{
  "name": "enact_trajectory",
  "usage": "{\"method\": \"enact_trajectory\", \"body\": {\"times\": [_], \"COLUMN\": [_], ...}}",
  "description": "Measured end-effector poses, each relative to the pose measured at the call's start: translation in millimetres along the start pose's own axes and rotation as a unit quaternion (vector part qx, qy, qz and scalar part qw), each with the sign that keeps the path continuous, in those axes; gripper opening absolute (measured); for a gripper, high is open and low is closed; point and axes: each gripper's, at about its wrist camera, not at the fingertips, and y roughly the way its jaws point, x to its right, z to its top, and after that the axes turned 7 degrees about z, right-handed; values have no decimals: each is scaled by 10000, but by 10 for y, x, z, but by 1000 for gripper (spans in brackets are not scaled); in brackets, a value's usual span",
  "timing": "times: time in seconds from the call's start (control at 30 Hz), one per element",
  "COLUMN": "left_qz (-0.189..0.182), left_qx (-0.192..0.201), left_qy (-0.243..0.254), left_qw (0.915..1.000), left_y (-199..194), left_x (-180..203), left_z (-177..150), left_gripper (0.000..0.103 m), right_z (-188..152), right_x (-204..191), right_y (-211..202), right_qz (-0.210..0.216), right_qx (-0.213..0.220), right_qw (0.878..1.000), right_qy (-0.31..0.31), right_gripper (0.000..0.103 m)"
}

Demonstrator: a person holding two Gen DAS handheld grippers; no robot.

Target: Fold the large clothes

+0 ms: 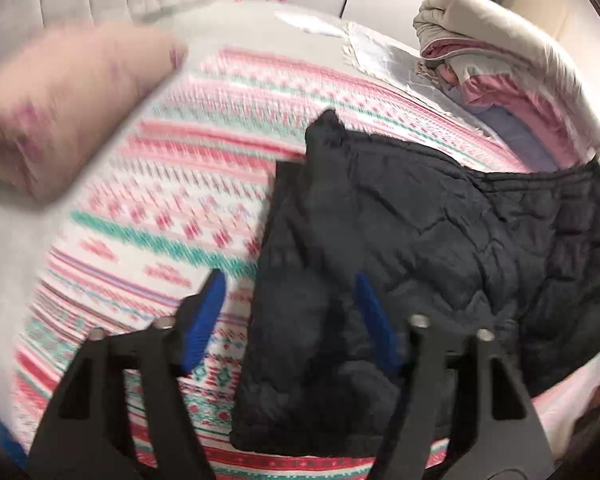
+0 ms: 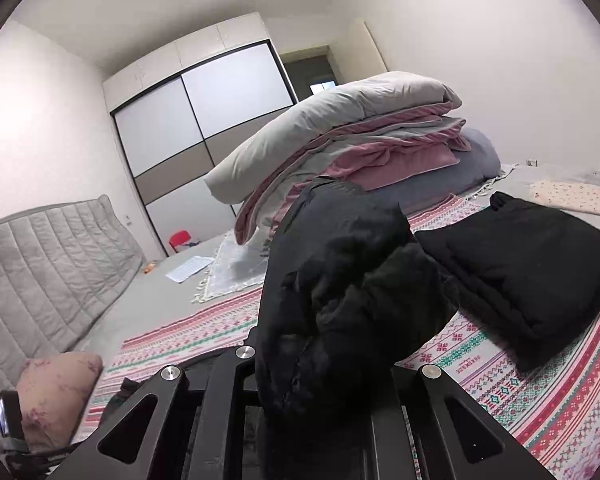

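On the patterned bedspread (image 1: 172, 208), striped in pink, red and teal, lies the dark quilted jacket (image 1: 400, 248), a puffy black garment with stitched diamond-like panels and a gathered elastic hem running along its far right edge. In the left wrist view it spreads from the lower middle up and to the right, one narrow end rising to a point near the centre of the bed. The left gripper (image 1: 290, 320) hangs over its near edge with the blue pads (image 1: 206, 320) standing apart; a fold of the jacket sits between them, but the pads do not press on it. The right gripper (image 2: 320, 364) is clenched on a bunched handful of the same jacket, which rises crumpled and glossy directly before its camera. Just beyond, to the right, a folded black garment (image 2: 532, 272) rests flat on the bedspread. A pile of grey and pink bedding (image 2: 340, 140) sits behind, and a floral pillow (image 2: 56, 392) lies at the left.
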Motion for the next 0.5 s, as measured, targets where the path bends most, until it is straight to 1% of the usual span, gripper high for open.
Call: {"method": "enact_trajectory", "body": {"times": [0.03, 0.1, 0.13, 0.2, 0.27, 0.33, 0.37, 0.4, 0.47, 0.5], "left_qz": [-104, -246, -277, -295, -408, -556, -678, -779, -930, -1027], "left_qx": [-135, -310, -314, -259, -240, -321, -396, -459, -537, -570], "left_qy": [-45, 17, 81, 278, 339, 257, 131, 11, -138, -223], "left_qw": [9998, 9992, 9991, 9988, 9983, 9976, 9968, 9959, 9941, 9928], "left_y": [53, 178, 210, 225, 195, 283, 316, 341, 387, 402], "left_x": [-51, 13, 67, 197, 162, 129, 97, 48, -28, -71], "left_z": [-35, -108, -110, -110, -119, -75, -72, -58, 18, 31], "left_gripper": [35, 20, 15, 11, 10, 10, 10, 10, 9, 10], "right_z": [-1, -3, -7, -6, -37, -125, -223, -303, -586, -787], "right_x": [-21, -71, -123, -255, -502, -836, -1090, -1265, -1742, -1987], "right_y": [0, 3, 0, 0, 7, 35, 70, 103, 217, 285], "right_qz": [-29, -88, -109, -113, -91, 13, 88, 177, 488, 700], "right_qx": [3, 10, 15, 35, 67, 78, 57, 9, -196, -368], "right_qw": [10000, 9999, 9998, 9991, 9966, 9910, 9857, 9812, 9615, 9459], "right_qy": [-38, -111, -172, -396, -821, -1339, -1683, -1923, -2698, -3148], "right_gripper": [13, 13, 13, 13, 13, 14, 14, 15, 16, 16]}}
